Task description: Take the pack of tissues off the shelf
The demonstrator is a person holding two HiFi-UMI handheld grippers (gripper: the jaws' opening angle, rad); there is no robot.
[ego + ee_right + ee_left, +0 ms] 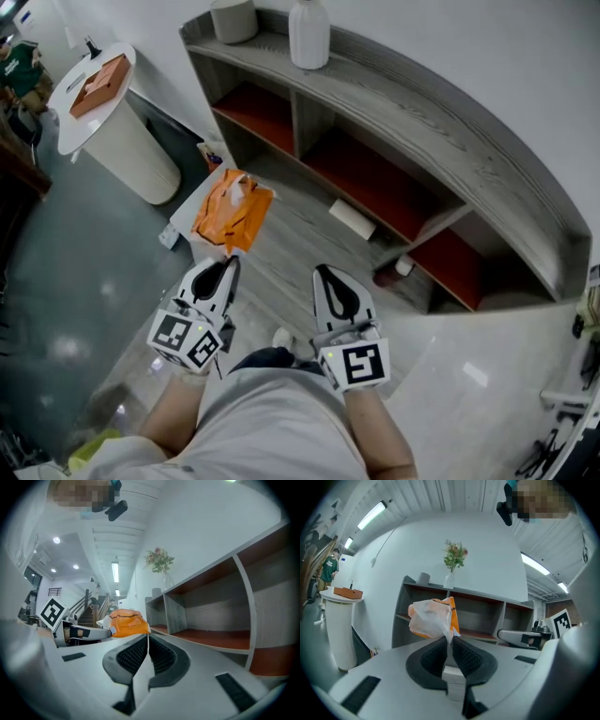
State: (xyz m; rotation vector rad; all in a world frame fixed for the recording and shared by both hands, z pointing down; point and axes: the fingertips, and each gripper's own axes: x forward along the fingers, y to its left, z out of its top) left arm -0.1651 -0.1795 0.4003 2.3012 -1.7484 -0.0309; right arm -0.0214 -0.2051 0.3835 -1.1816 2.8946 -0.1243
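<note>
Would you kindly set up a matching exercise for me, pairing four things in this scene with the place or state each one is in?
Things:
1. pack of tissues
2. white vase
3. orange-brown box
4. right gripper

Places or states:
A. on the white round stand
B. jaws together, nothing between them
C. on top of the shelf
D. pinched by its wrapper in the left gripper

Pairs: 1-D, 2-C, 3-A, 4-B.

left tongs [229, 264] clamped, right tongs [322, 273] closed
</note>
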